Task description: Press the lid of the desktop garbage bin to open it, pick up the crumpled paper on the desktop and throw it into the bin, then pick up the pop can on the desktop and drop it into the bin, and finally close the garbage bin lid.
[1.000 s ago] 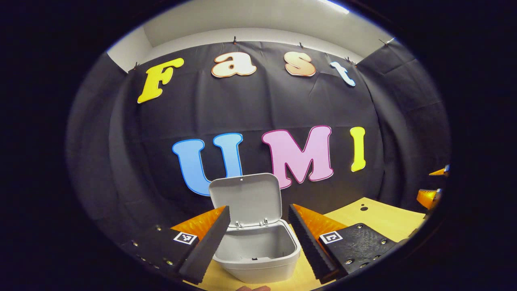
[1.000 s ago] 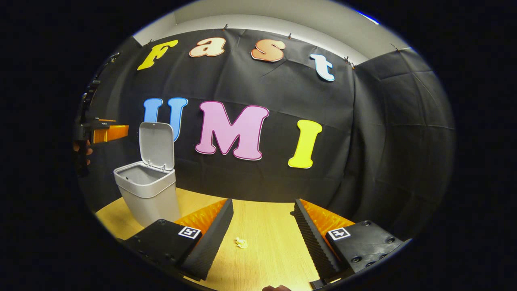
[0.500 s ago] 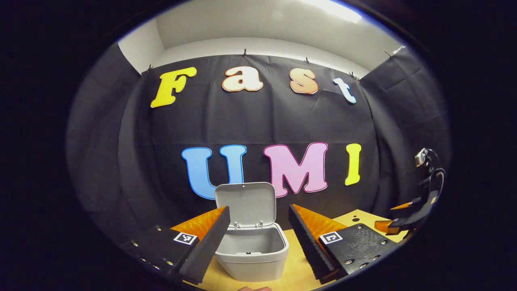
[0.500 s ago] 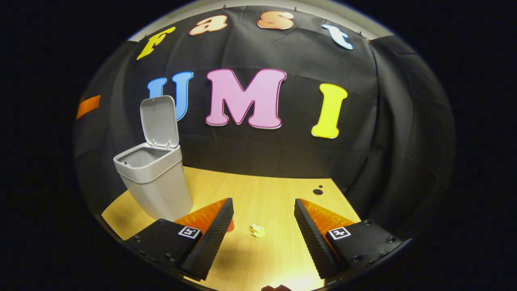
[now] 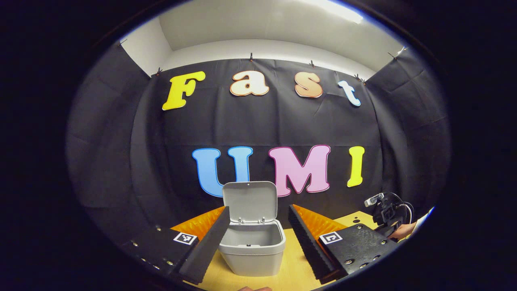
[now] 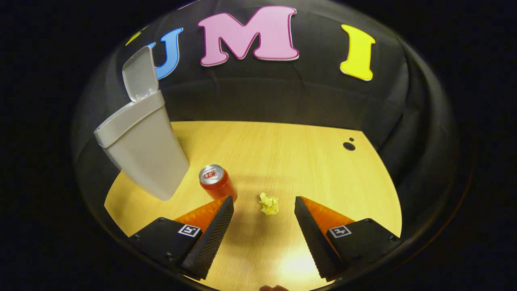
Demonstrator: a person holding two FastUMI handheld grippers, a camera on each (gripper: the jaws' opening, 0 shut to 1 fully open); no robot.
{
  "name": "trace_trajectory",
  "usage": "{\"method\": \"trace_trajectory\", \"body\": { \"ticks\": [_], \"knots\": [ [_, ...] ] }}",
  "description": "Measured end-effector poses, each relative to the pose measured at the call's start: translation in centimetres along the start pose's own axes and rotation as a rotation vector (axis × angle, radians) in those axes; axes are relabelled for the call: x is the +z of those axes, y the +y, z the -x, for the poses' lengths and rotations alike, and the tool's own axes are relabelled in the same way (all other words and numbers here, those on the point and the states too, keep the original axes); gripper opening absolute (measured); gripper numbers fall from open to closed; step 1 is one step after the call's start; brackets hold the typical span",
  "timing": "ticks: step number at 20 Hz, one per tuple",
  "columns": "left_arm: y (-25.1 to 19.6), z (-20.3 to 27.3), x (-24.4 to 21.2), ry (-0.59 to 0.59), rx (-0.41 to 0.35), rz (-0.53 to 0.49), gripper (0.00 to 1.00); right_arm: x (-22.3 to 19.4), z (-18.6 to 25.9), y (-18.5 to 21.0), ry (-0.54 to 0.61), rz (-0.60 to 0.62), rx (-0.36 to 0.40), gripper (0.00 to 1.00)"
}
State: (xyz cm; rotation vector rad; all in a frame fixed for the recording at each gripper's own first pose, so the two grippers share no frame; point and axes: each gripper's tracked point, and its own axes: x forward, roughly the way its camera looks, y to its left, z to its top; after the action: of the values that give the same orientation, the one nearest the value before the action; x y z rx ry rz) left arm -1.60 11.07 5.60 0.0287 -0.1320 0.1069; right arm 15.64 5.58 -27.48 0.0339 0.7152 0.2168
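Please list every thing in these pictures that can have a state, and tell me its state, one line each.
Bin lid: open, standing up.
Bin: upright, looks empty inside.
Pop can: upright on the table, not held.
Crumpled paper: on the table, not held.
Left gripper: open.
Right gripper: open, paper ahead between its fingers.

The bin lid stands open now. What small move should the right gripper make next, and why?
Probably lower the right gripper straight onto the crumpled paper. Its jaws are open, the paper lies on the table between them, and the pop can stands just left, so a straight descent should miss it.
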Motion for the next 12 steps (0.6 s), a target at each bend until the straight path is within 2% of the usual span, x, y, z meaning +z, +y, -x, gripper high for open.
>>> {"method": "trace_trajectory", "body": {
  "ticks": [6, 10, 11, 12],
  "knots": [
    [-1.4, 1.8, 0.2, 0.05, 0.099, -0.026, 0.95, -3.5, -7.0, -0.6, 0.133, 0.075, 0.017, 0.99],
    [-2.5, 1.9, 0.3, 0.092, 0.166, -0.056, 0.95, -5.4, -10.0, -1.1, 0.216, 0.049, 0.051, 0.98],
    [-2.8, 2.1, 0.2, 0.102, 0.182, -0.065, 0.95, -5.7, -10.6, -1.3, 0.225, 0.042, 0.053, 0.96],
    [-3.2, 2.2, 0.0, 0.112, 0.195, -0.072, 0.95, -6.0, -11.2, -1.5, 0.234, 0.038, 0.057, 0.9]
  ]
}}
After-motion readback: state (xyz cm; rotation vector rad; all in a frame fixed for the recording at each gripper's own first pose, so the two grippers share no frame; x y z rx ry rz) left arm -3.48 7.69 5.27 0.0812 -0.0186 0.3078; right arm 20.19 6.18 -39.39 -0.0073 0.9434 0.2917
